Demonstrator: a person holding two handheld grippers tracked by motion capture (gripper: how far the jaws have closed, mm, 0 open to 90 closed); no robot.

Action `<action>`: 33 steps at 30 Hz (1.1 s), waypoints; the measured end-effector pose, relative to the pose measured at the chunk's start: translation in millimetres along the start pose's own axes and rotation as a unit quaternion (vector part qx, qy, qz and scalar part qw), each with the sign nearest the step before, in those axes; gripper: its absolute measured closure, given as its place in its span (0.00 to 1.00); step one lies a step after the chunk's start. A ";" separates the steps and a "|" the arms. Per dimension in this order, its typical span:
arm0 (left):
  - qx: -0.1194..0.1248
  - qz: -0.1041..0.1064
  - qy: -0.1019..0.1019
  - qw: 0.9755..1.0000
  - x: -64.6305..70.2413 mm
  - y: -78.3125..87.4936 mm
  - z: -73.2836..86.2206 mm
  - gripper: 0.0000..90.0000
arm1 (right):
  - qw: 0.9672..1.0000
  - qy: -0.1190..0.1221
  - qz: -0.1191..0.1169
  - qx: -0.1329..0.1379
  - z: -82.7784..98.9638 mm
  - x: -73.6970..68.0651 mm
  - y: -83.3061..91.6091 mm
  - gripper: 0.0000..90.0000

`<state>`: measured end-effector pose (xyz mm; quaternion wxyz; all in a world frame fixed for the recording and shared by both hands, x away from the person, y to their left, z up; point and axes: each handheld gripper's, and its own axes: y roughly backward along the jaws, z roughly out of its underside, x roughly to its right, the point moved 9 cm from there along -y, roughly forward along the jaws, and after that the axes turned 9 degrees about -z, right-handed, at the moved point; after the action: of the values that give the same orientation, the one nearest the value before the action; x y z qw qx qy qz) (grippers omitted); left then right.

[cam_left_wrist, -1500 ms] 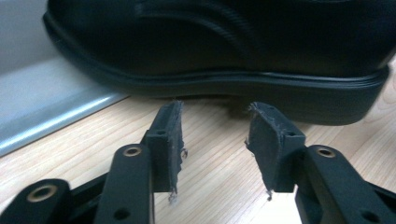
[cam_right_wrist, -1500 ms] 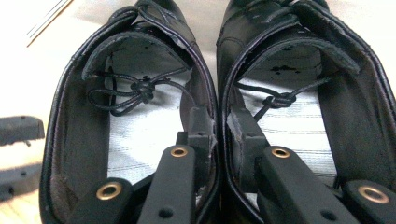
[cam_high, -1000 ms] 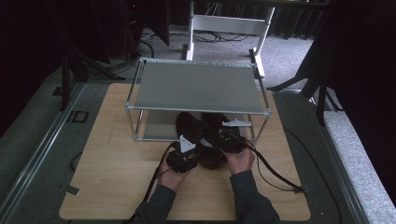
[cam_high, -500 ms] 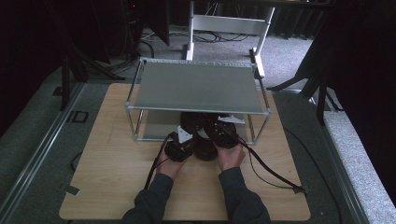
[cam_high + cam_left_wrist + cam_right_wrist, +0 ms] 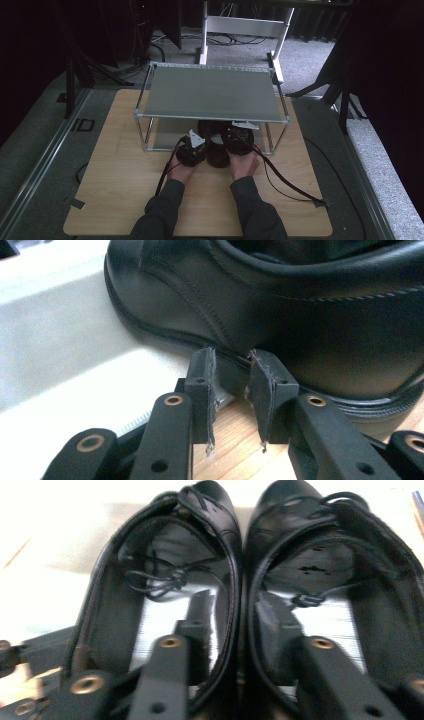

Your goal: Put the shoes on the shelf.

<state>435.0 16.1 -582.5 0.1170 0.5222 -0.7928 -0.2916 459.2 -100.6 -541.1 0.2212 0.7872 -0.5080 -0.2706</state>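
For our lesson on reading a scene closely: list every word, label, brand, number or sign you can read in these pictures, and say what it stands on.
No text can be read anywhere.
Insole of the shoe on the right: a small dark mark, too blurred to read.
Insole of the shoe on the left: no print to be made out.
Shoe's side: stitching, no lettering.
Shelf rack and wooden table: no labels.

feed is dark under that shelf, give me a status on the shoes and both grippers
Right gripper: one of its jaws in each black shoe, adjoining walls between them, just been opening. Left gripper: nearly shut at shoe's sole edge, holding nothing. Shelf frame low overhead.
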 end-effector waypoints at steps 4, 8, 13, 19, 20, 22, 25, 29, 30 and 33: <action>-0.005 0.008 0.014 1.000 -3.5 -1.4 2.2 0.75 | 1.000 -0.006 -0.030 0.007 -0.6 -4.8 1.0 0.59; -0.008 0.007 0.015 1.000 -5.2 -1.9 2.1 0.70 | 0.999 0.008 -0.015 0.032 -2.6 -5.4 4.4 0.57; -0.004 0.005 0.021 1.000 -7.3 0.9 1.7 0.66 | 0.997 0.026 -0.025 0.074 -15.6 -10.4 23.4 0.55; 0.007 0.016 0.036 0.999 -5.5 12.8 -2.7 0.58 | 0.988 0.117 -0.035 0.097 -13.8 -18.1 51.2 0.51; 0.008 0.019 0.039 0.999 -4.5 15.1 -3.2 0.57 | 0.984 0.142 -0.041 0.101 -12.4 -21.0 57.6 0.50; 0.013 0.027 0.042 0.999 -2.1 20.0 -4.0 0.54 | 0.979 0.173 -0.036 0.099 -7.8 -20.2 67.9 0.48; 0.016 0.044 0.047 0.998 3.2 27.2 -4.3 0.50 | 0.980 0.169 -0.037 0.097 -1.3 -7.6 80.5 0.45; 0.020 0.063 0.041 0.997 13.2 36.3 -3.5 0.45 | 0.982 0.154 -0.048 0.096 9.4 12.4 94.5 0.43; 0.020 0.063 0.042 0.997 15.3 38.0 -3.3 0.43 | 0.983 0.149 -0.056 0.092 13.6 16.8 96.4 0.42; 0.022 0.065 0.040 0.997 21.1 41.6 -2.4 0.37 | 0.986 0.131 -0.071 0.077 25.6 30.1 96.2 0.41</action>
<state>395.6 8.2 -558.8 0.1559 0.4830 -0.8261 -0.2450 387.2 -167.3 -506.5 0.2050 0.8645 -0.4370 -0.1403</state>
